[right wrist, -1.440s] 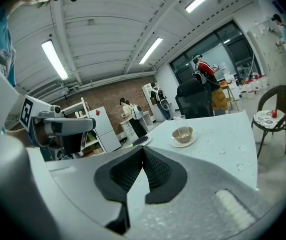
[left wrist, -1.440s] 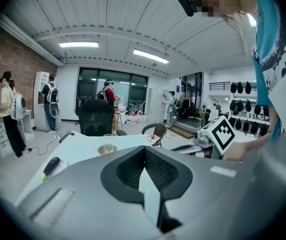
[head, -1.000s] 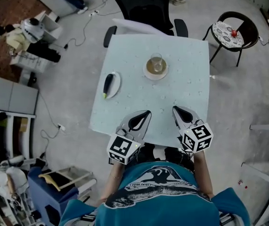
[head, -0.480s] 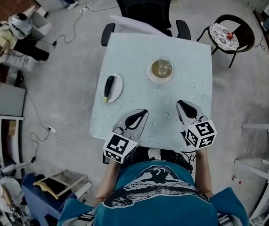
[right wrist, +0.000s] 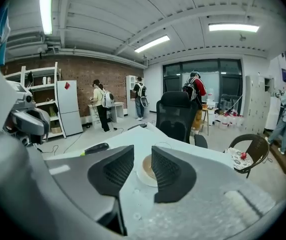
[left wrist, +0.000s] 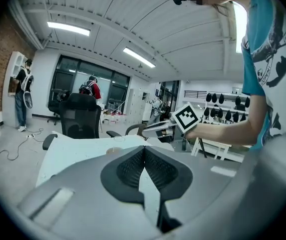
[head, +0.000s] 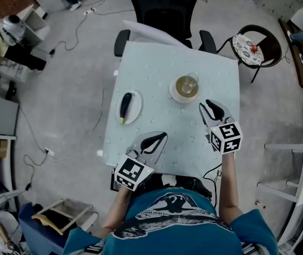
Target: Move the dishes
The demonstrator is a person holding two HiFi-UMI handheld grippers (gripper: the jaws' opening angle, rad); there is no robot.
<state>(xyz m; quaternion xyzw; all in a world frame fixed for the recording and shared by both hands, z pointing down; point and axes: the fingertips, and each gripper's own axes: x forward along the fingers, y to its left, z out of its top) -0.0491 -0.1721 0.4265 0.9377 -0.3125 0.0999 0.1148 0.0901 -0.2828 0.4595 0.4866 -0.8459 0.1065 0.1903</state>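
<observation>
**Right gripper opens on the approach to the glass's plate**

Near the left edge of the table (head: 156, 62), the small plate (head: 136, 108) with a dark long vegetable (head: 124, 106) lies untouched; the left gripper (head: 165, 134) hovers over the near edge, jaws pressed together, empty; right of centre sits the round plate (head: 175, 95) bearing a glass (head: 189, 82); the right gripper (head: 207, 103) has advanced to just beside it, its jaws just opening, now spread around nothing; a grasp there looks likely next.

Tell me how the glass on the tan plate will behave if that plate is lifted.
The glass stands upright and loose on the plate, off-centre, so it would probably slide or tip if the plate tilts. It looks like clear glass, so it is likely fragile. The plate looks smooth and glazed, possibly slippery to grip.
</observation>
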